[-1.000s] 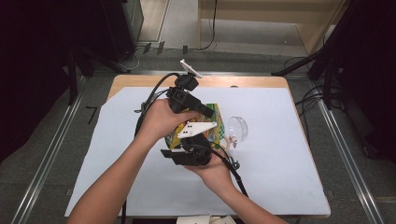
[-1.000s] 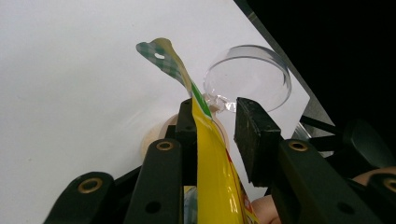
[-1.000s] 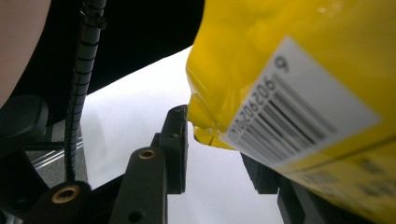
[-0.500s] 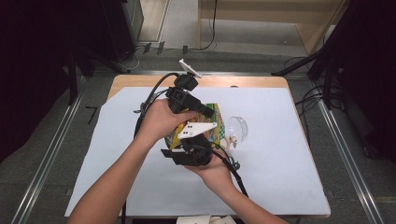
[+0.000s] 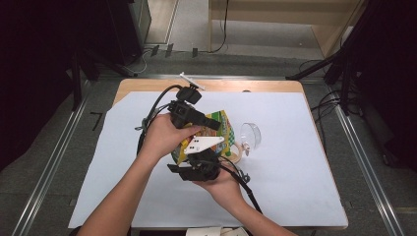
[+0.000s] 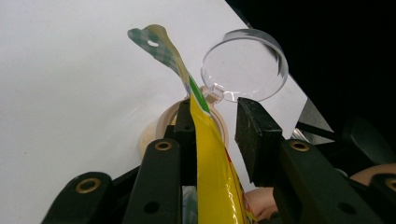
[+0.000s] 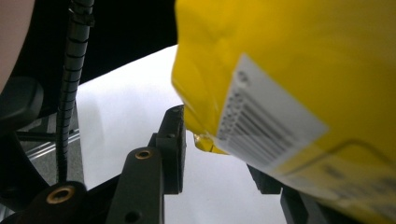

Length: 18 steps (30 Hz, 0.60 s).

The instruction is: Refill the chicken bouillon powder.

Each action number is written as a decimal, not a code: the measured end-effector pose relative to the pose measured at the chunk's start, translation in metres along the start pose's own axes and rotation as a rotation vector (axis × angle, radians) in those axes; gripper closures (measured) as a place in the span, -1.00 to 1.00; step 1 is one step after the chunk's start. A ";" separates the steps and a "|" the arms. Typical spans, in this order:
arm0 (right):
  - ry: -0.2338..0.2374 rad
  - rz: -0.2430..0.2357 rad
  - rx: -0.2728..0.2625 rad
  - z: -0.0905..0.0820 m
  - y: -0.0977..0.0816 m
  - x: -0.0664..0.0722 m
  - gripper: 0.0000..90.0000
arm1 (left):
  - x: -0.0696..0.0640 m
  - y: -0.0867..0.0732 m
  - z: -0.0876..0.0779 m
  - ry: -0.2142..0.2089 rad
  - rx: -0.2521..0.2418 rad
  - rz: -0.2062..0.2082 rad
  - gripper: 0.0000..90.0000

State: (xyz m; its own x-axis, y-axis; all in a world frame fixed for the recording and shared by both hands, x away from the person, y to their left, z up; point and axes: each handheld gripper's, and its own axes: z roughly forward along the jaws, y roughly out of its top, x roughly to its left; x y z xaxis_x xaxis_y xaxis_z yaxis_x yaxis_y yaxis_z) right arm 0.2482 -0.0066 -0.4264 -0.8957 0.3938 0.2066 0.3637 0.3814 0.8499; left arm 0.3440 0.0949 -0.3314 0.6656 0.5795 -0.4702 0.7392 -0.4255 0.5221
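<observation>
A yellow snack bag [image 5: 222, 129] is up on edge at the middle of the table, over a round beige container [image 5: 237, 156] whose clear hinged lid [image 5: 251, 133] is swung open. My left gripper [image 5: 216, 125] comes in from the far side. In the left gripper view the bag [image 6: 210, 158] runs between the jaws of the left gripper [image 6: 215, 112], touching one pad, with a gap to the other. My right gripper [image 5: 206, 156] is below the bag on the near side. In the right gripper view the bag [image 7: 280, 56], barcode toward me, hangs over the parted jaws of the right gripper [image 7: 215, 151].
A white sheet [image 5: 295, 172] covers most of the wooden table [image 5: 236, 86]. A small white object [image 5: 192, 81] lies at the back edge. Black cables [image 5: 152, 110] trail from the grippers. Dark stands and floor rails flank the table.
</observation>
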 end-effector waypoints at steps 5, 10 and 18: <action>0.001 -0.003 -0.003 0.003 -0.004 0.002 0.32 | -0.001 -0.004 -0.001 0.013 0.010 0.029 0.61; -0.007 -0.030 0.002 0.004 -0.007 0.004 0.29 | -0.002 -0.007 -0.002 -0.005 0.007 0.042 0.66; 0.006 -0.043 -0.002 0.007 -0.013 0.009 0.16 | -0.002 -0.014 -0.006 -0.003 0.014 0.082 0.77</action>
State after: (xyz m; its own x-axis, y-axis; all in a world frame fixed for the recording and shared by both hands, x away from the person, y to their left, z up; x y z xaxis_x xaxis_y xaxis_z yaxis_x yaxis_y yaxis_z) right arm 0.2372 -0.0021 -0.4392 -0.9118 0.3723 0.1732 0.3249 0.3964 0.8587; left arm 0.3318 0.1037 -0.3337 0.7239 0.5408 -0.4284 0.6839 -0.4806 0.5489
